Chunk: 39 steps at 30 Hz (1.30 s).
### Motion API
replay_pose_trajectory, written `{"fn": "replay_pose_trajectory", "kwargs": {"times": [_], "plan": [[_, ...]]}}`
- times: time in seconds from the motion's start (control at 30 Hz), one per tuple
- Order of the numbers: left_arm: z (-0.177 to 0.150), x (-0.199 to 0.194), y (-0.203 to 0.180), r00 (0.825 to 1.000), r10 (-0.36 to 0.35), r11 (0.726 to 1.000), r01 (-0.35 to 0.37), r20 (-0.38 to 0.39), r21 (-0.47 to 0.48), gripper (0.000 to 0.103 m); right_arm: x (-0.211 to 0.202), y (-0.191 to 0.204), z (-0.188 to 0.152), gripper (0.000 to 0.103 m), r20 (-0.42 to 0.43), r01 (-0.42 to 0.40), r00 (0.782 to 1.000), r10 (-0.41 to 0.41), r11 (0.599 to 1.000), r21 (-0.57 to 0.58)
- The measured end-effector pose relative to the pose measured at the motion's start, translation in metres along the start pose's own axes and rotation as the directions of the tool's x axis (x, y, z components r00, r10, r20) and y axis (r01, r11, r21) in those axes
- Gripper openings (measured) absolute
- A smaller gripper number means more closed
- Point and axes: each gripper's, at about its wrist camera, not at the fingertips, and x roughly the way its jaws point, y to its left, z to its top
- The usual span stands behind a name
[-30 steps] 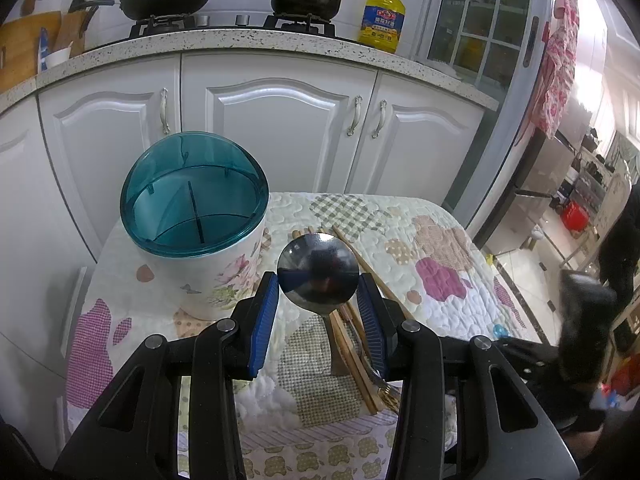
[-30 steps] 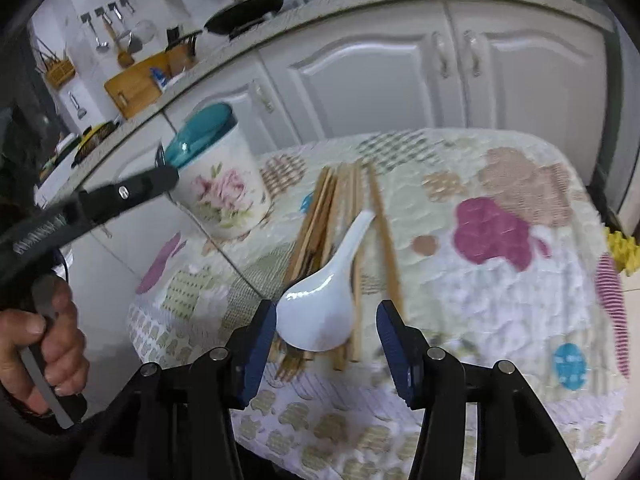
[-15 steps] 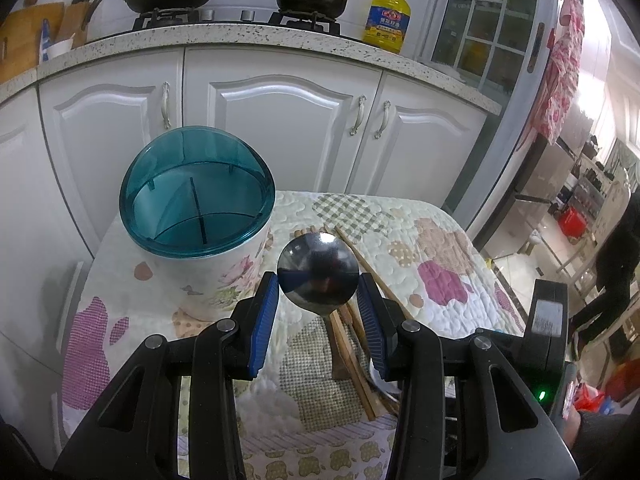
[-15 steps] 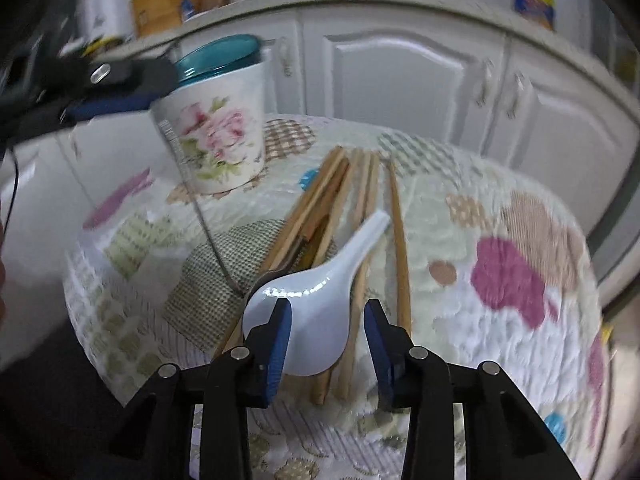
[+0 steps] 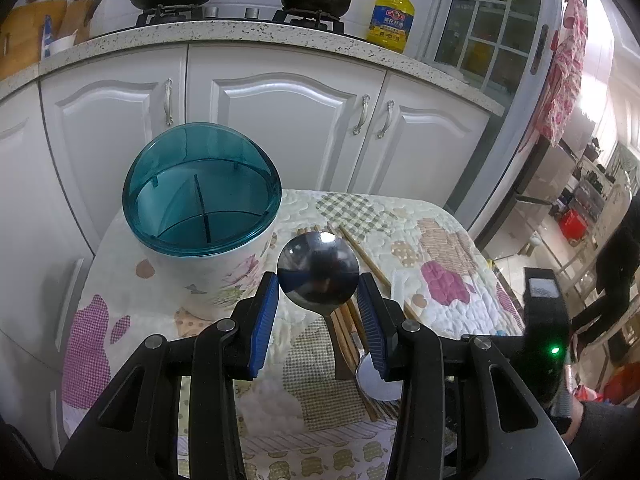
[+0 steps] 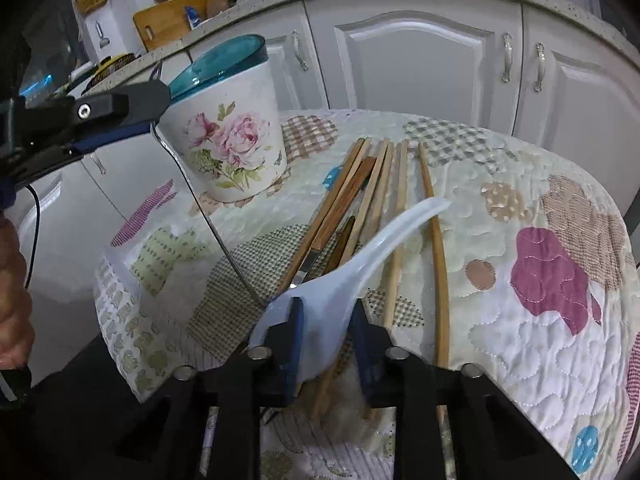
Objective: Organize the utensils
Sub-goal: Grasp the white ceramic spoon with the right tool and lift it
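Note:
My left gripper is shut on a metal spoon, bowl upward, held above the table beside the floral utensil holder with its teal rim. In the right wrist view the left gripper holds the spoon's thin handle, which hangs down next to the holder. My right gripper is shut on the bowl of a white ceramic spoon that lies over several wooden chopsticks. A wood-handled utensil lies among them.
The quilted patchwork cloth covers the small table. White kitchen cabinets stand behind, with pots and an oil bottle on the counter. The table's front edge is close below both grippers.
My right gripper moved down onto the white spoon and closed on its bowl. My left gripper rose slightly with the metal spoon, keeping beside the holder.

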Motion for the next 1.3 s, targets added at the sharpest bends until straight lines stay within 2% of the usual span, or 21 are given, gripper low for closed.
{"fn": "replay_pose_trajectory", "kwargs": {"times": [0.1,0.23,0.33,0.4,0.47,0.63,0.87,1.0,1.1,1.23,1.27,1.3], "plan": [[0.0,0.0,-0.001,1.0,0.0,1.0,0.0,0.001,0.005,0.04,-0.008,-0.003,0.002,0.008,0.011,-0.009,1.0,0.009,1.0,0.03],[0.001,-0.001,-0.003,1.0,0.002,1.0,-0.002,0.004,0.016,0.039,-0.021,-0.021,0.003,0.005,0.013,-0.071,0.997,0.07,0.981,0.178],[0.001,-0.001,-0.004,1.0,0.003,1.0,-0.003,0.006,0.022,0.039,-0.028,-0.037,0.0,0.005,0.007,-0.113,0.993,0.117,0.94,0.321],[0.0,-0.003,-0.005,1.0,0.003,1.0,-0.003,0.009,0.03,0.039,-0.028,-0.044,-0.002,0.005,-0.02,-0.124,0.99,0.143,0.913,0.389],[0.0,-0.004,-0.007,1.0,0.003,0.999,-0.004,0.011,0.037,0.039,-0.031,-0.048,-0.005,0.005,-0.009,-0.147,0.986,0.166,0.892,0.427],[0.0,-0.005,-0.006,1.0,0.005,0.999,-0.005,0.009,0.034,0.039,-0.035,-0.047,-0.006,0.005,0.0,-0.109,0.993,0.119,0.911,0.397],[-0.001,-0.006,-0.007,1.0,0.002,0.999,-0.002,0.011,0.042,0.04,-0.042,-0.046,-0.028,0.009,-0.008,-0.051,0.998,0.058,0.927,0.373],[-0.002,-0.004,-0.009,1.0,-0.004,0.999,0.004,0.008,0.044,0.039,-0.056,-0.035,-0.043,0.031,0.005,-0.013,1.0,0.012,0.939,0.344],[-0.002,-0.003,-0.011,1.0,-0.007,0.999,0.007,0.004,0.048,0.039,-0.056,-0.032,-0.054,0.031,-0.002,-0.018,1.0,0.02,0.934,0.358],[-0.002,-0.003,-0.011,1.0,-0.007,0.999,0.006,0.004,0.049,0.04,-0.051,-0.032,-0.064,0.031,0.019,-0.058,0.998,0.056,0.906,0.42],[-0.002,-0.003,-0.011,1.0,-0.006,0.999,0.006,0.004,0.048,0.039,-0.051,-0.031,-0.065,0.03,0.025,-0.062,0.998,0.056,0.903,0.426],[-0.003,-0.002,-0.011,1.0,-0.006,0.999,0.006,0.003,0.048,0.039,-0.051,-0.031,-0.065,0.021,0.029,-0.056,0.998,0.048,0.903,0.426]]}}
